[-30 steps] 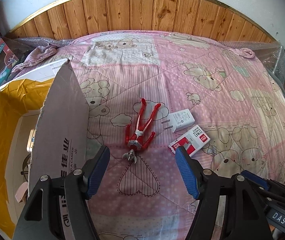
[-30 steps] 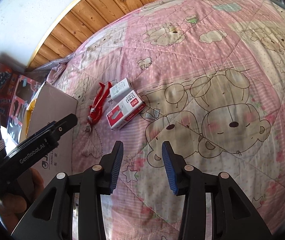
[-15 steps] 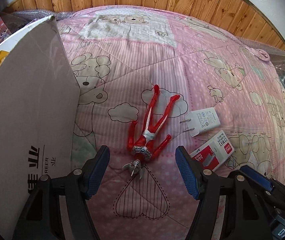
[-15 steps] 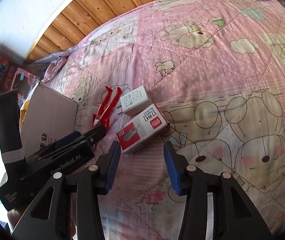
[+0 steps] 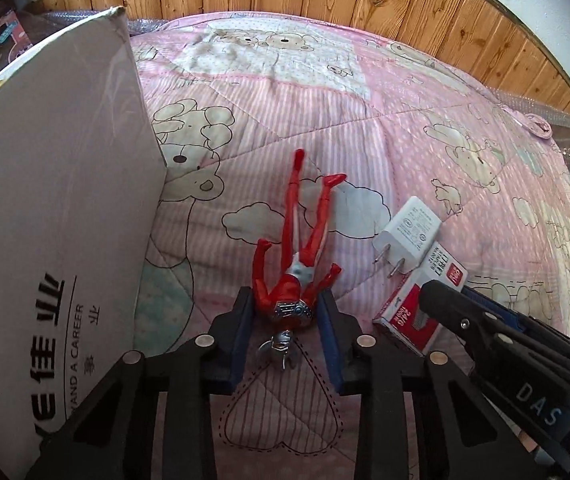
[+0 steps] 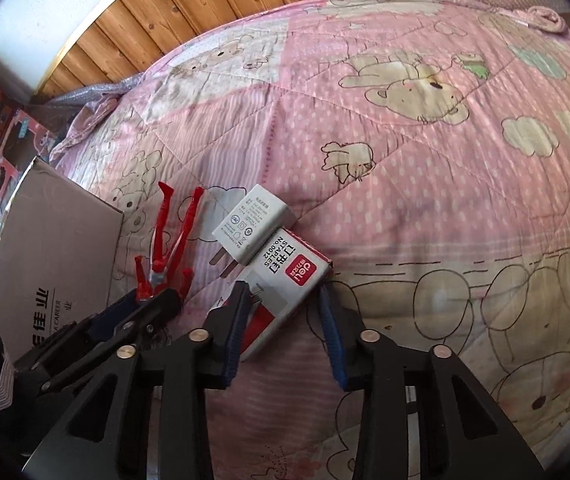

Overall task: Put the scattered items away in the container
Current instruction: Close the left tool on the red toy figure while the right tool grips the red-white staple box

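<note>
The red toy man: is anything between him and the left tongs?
Nothing visible. The red toy man already lies between the left tongs, whose blue pads flank his chest. The charger lies off to the side.

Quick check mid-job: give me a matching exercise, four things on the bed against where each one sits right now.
Things:
1. red and silver toy figure
2. white plug-in charger block
3. red and white staples box
4. grey cardboard box wall

Places:
A. between the right gripper's fingers
B. far left, standing upright
C. lying partly on the staples box
D. between the left gripper's fingers

Pairs: 1-D, 2-C, 3-A, 4-B
</note>
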